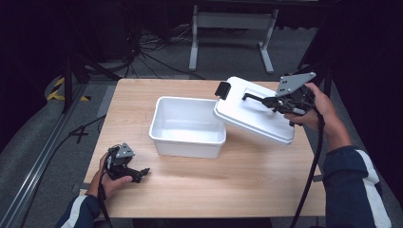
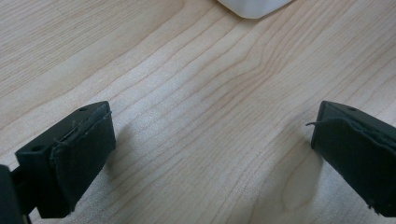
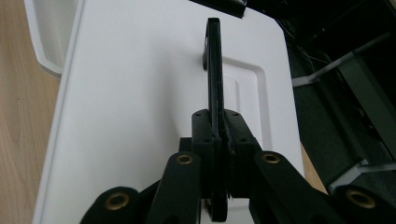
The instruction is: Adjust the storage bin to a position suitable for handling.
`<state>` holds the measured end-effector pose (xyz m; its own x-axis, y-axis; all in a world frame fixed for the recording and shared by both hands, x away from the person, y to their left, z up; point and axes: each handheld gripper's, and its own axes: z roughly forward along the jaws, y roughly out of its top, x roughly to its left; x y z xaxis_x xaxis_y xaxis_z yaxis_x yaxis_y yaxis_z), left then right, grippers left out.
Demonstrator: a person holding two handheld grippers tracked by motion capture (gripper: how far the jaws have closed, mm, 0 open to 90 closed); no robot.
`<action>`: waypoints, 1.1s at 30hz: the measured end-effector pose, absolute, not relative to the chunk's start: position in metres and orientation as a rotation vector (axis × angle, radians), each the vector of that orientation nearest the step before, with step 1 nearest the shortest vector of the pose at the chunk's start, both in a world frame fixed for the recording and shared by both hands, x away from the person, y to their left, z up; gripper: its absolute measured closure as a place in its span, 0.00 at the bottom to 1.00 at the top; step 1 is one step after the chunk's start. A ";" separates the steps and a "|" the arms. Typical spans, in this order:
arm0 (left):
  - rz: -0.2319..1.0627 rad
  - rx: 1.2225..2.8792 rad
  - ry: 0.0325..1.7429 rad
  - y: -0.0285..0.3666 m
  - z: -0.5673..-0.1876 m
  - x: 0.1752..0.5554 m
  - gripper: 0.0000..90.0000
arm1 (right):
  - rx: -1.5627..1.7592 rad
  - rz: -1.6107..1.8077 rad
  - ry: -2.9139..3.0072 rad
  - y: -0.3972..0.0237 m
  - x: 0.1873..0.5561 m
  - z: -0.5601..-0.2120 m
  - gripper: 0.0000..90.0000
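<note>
A white plastic bin (image 1: pixel 188 127) stands open in the middle of the wooden table (image 1: pixel 237 180). Its white lid (image 1: pixel 254 114) hangs tilted to the right of the bin, its left edge over the bin's right rim. My right gripper (image 1: pixel 271 101) is shut on the lid's black handle (image 3: pixel 213 65), which runs up between the jaws in the right gripper view. A black clip (image 1: pixel 222 90) sits on the lid's far left end. My left gripper (image 1: pixel 141 174) rests open at the table's front left, bare wood between its pads (image 2: pixel 81 154).
A corner of the bin (image 2: pixel 254 7) shows at the top of the left gripper view. Beyond the table's far edge stand a grey metal frame (image 1: pixel 233 28) and loose cables (image 1: pixel 152 52) on the floor. A rail (image 1: pixel 43 161) runs along the left.
</note>
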<state>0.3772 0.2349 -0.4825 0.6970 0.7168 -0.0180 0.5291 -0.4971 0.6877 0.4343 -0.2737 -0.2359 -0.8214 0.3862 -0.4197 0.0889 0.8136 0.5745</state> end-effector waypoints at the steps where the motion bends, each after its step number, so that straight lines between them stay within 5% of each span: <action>1: 0.356 2.223 0.942 0.235 -0.482 0.377 0.00 | 0.358 0.745 2.459 -0.276 0.434 -0.236 0.95; 33: 0.355 2.223 0.944 0.235 -0.482 0.377 0.00 | 0.578 0.685 2.492 -0.334 0.448 -0.300 0.95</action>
